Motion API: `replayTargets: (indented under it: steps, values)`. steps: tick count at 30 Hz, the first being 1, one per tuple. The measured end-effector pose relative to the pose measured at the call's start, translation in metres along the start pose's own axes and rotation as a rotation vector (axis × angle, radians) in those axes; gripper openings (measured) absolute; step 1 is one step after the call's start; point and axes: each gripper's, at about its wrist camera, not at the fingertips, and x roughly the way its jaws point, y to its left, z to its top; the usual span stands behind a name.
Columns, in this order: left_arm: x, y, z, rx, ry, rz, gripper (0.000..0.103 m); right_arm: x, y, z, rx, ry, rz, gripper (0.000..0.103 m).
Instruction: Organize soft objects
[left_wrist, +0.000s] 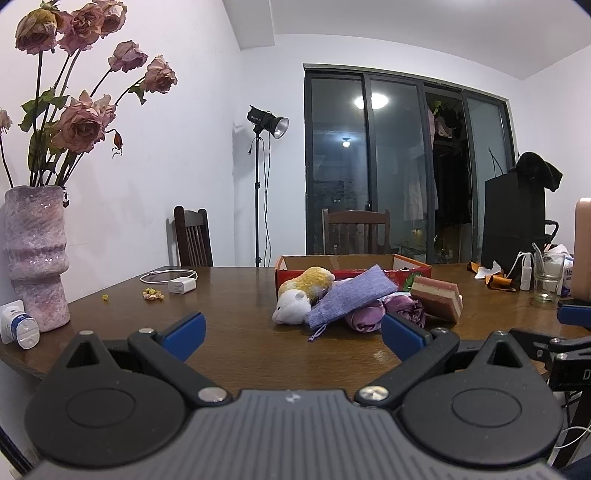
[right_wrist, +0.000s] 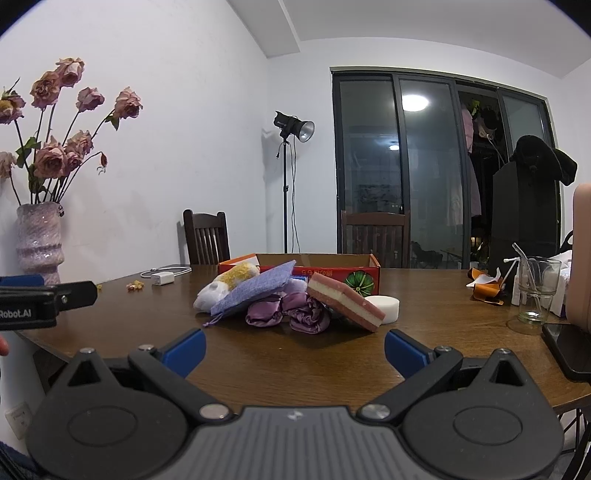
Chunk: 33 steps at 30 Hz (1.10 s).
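Note:
A heap of soft things lies on the brown table in front of a red cardboard box (left_wrist: 417, 271) (right_wrist: 354, 273). In it are a white and yellow plush toy (left_wrist: 301, 293) (right_wrist: 229, 282), a lilac drawstring pouch (left_wrist: 351, 297) (right_wrist: 255, 291), crumpled purple satin cloth (left_wrist: 369, 314) (right_wrist: 291, 314), a pink and white layered sponge (left_wrist: 437, 301) (right_wrist: 343, 301) and a white round sponge (right_wrist: 386, 308). My left gripper (left_wrist: 293, 334) is open, near the heap's front. My right gripper (right_wrist: 295, 350) is open too, short of the heap. Both hold nothing.
A pink vase of dried roses (left_wrist: 35, 254) (right_wrist: 38, 240) stands at the table's left edge, with a white charger and cable (left_wrist: 179, 282) (right_wrist: 162, 277) behind. A glass (left_wrist: 548, 277) (right_wrist: 535, 291), a phone (right_wrist: 569, 350) and orange wrappers (right_wrist: 484, 288) sit right. Two chairs stand behind the table.

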Motion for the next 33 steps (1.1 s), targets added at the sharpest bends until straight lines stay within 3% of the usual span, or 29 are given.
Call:
replayTargets:
  steps: [33]
  values:
    - [0.0016,0.0002,-0.0021,0.013,0.009,0.008,0.103,0.0019,-0.0015,0.0002,0.003,0.004,-0.003,0.103]
